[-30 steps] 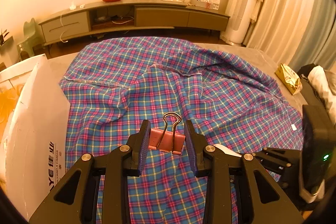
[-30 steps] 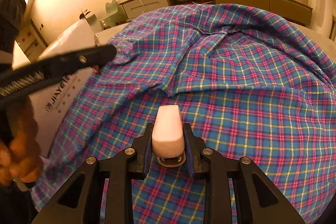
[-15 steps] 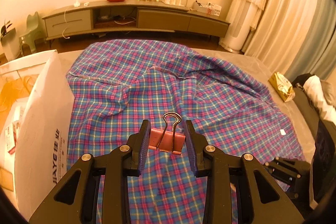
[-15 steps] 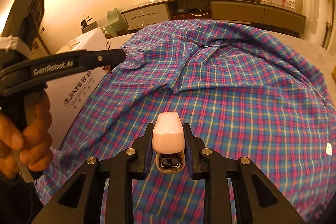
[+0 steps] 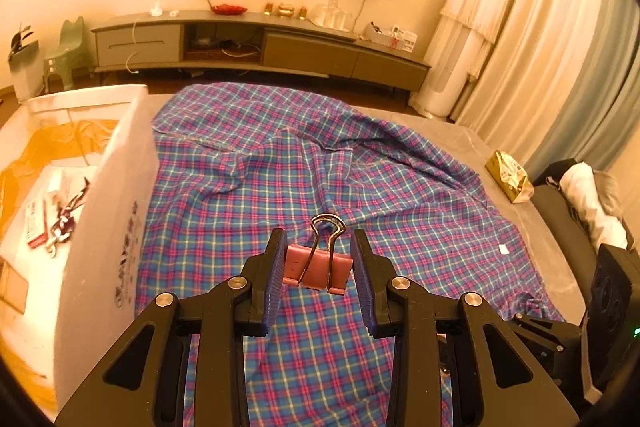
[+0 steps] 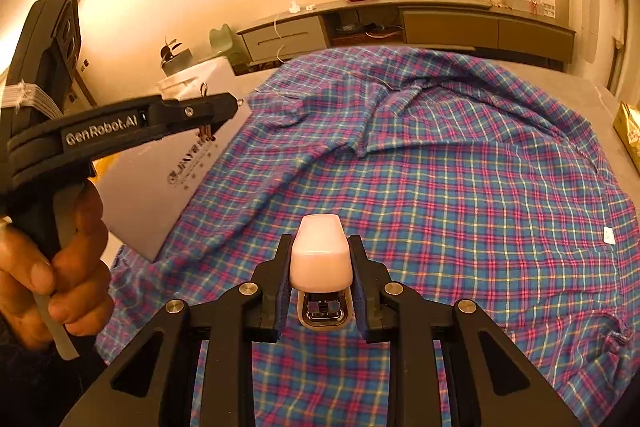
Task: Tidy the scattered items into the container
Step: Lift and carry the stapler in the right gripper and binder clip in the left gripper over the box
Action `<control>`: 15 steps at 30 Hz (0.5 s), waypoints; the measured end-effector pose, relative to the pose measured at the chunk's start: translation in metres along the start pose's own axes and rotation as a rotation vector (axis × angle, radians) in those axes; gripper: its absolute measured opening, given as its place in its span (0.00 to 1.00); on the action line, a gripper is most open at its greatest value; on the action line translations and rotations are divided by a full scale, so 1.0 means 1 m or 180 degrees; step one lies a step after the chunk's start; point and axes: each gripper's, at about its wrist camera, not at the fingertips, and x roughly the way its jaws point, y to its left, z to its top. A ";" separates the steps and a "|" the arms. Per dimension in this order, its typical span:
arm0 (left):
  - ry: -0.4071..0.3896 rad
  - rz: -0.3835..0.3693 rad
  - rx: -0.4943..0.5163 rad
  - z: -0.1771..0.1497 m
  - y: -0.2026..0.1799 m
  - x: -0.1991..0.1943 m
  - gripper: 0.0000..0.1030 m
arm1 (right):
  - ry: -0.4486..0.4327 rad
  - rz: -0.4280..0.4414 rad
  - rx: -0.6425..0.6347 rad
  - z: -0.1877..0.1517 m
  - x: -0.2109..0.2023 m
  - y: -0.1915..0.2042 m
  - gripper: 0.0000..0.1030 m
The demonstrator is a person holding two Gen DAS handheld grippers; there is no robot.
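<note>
My left gripper (image 5: 318,267) is shut on a pink binder clip (image 5: 318,269) and holds it in the air above the plaid cloth (image 5: 304,179). A white box (image 5: 108,211) stands to its left, with small items inside (image 5: 52,219). My right gripper (image 6: 321,277) is shut on a pink stapler (image 6: 321,257), held above the same cloth (image 6: 440,187). In the right wrist view the left gripper (image 6: 216,113) hangs with the clip (image 6: 206,135) beside the white box (image 6: 160,195).
A gold packet (image 5: 510,177) lies on the grey surface right of the cloth. A small white tag (image 5: 503,249) rests on the cloth. A TV cabinet (image 5: 260,47) stands along the far wall. Dark and white bundles (image 5: 588,199) lie at the far right.
Both grippers have risen and pulled back, each still holding its item. The left gripper has shifted so the inside of the white box now shows.
</note>
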 end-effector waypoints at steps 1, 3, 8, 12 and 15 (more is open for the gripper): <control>-0.0025 -0.0007 -0.0013 -0.001 0.001 -0.005 0.33 | -0.0019 0.0008 -0.0018 0.001 -0.004 0.004 0.26; -0.0073 -0.0017 -0.0035 -0.003 0.002 -0.015 0.33 | -0.0051 0.0017 -0.0048 0.003 -0.010 0.011 0.26; -0.0192 -0.0058 -0.0087 -0.007 0.008 -0.038 0.33 | -0.0122 0.0069 -0.0110 0.007 -0.024 0.029 0.26; -0.0263 -0.0120 -0.0134 -0.010 0.012 -0.053 0.33 | -0.0168 0.0116 -0.0175 0.010 -0.033 0.046 0.26; -0.0311 -0.0165 -0.0170 -0.010 0.015 -0.063 0.33 | -0.0204 0.0150 -0.0230 0.012 -0.038 0.059 0.26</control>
